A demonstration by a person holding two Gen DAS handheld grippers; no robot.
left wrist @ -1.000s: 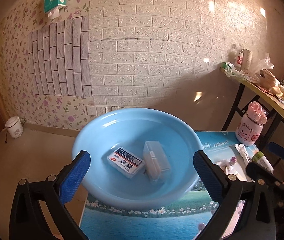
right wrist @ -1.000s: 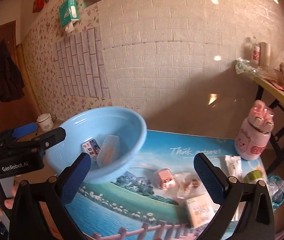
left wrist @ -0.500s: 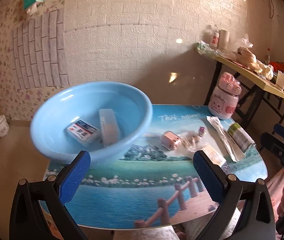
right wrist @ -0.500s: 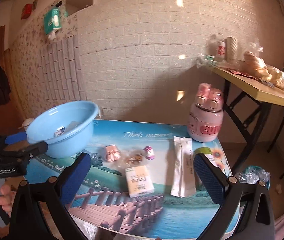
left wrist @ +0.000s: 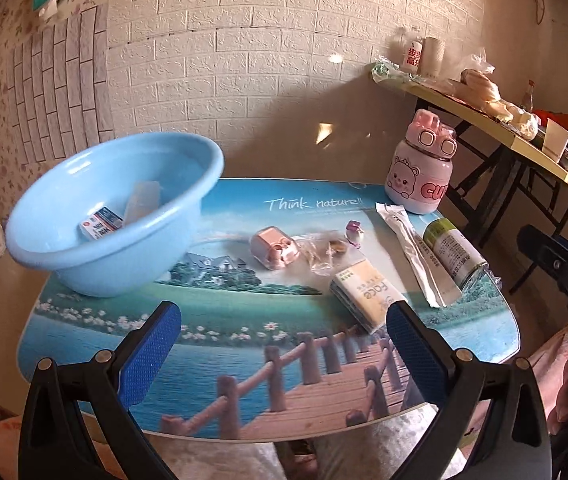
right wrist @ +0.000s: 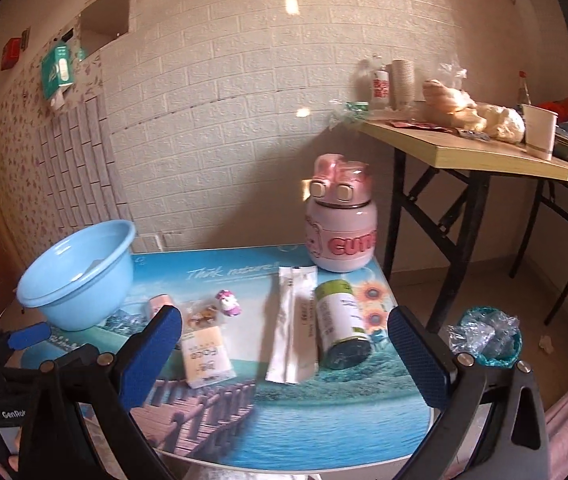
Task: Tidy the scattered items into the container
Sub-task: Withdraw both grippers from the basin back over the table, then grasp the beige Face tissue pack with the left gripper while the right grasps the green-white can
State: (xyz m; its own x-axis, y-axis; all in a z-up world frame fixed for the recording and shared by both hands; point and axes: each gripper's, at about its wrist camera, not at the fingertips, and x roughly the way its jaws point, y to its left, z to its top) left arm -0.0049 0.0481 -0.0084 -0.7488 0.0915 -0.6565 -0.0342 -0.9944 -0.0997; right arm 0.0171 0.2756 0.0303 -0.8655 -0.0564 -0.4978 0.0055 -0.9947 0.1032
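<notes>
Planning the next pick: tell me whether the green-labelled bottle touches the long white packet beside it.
Cannot tell. In the right wrist view the bottle lies right alongside the white packet, with neither a gap nor contact plain between them.

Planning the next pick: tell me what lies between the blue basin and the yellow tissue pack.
In the left wrist view, a pink box and a clear wrapper lie between the blue basin and the yellow tissue pack.

- Left gripper point(left wrist: 284, 344): black angular plastic arms, each finger faced with a blue, finely cross-hatched pad point(left wrist: 150, 354).
- Silver round screws sit at the finger joints.
- Right gripper point(right wrist: 285, 350): same black frame and blue textured pads point(right wrist: 417, 358).
- White "GenRob" lettering marks the left gripper's black body, seen from the right wrist.
</notes>
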